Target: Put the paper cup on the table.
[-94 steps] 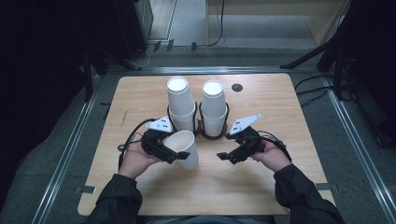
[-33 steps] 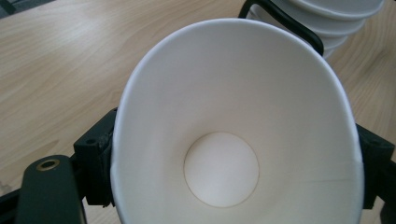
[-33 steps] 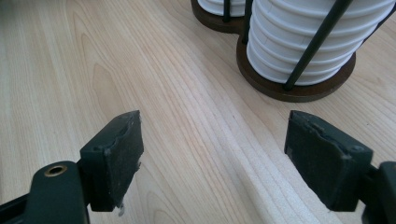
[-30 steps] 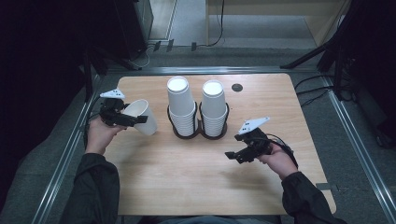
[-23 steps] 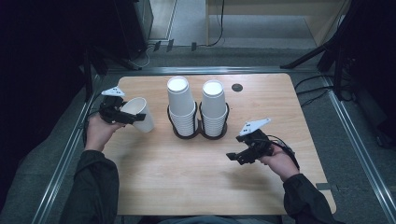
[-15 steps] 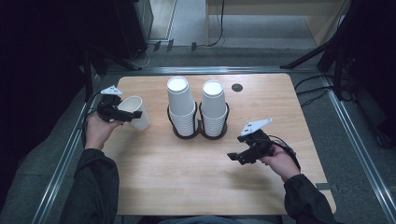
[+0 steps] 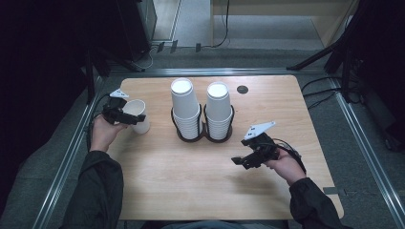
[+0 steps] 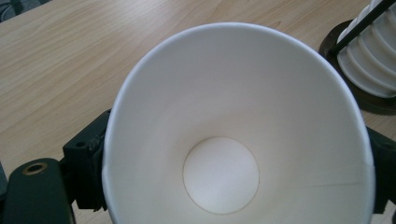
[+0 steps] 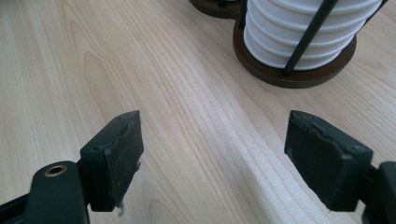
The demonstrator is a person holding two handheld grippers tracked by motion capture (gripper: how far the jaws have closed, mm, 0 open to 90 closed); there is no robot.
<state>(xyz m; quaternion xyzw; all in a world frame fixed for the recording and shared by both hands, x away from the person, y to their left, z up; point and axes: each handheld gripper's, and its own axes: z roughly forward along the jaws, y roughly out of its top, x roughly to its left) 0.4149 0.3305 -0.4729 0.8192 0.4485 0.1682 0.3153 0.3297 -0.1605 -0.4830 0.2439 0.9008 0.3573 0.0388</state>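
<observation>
Cup [image 7: 138,116], paper, white, empty, judged light, thin-walled and easily crushed, is held upright at the table's [image 7: 181,181] left by the left gripper [image 7: 125,114], clamped gently across its wall, while the right gripper [image 7: 248,160] is held wide open, empty.

table [image 7: 191,191] – pale matt wood | cup [image 8: 233,116] – smooth white paper

The left gripper [image 7: 128,114] is sitting far out to the left side, and its black fingers [image 8: 86,163] are squeezing something between them. The right gripper [image 7: 244,161] is hanging low on the right side with its two black fingers [image 9: 119,154] spread wide apart, holding nothing.
</observation>
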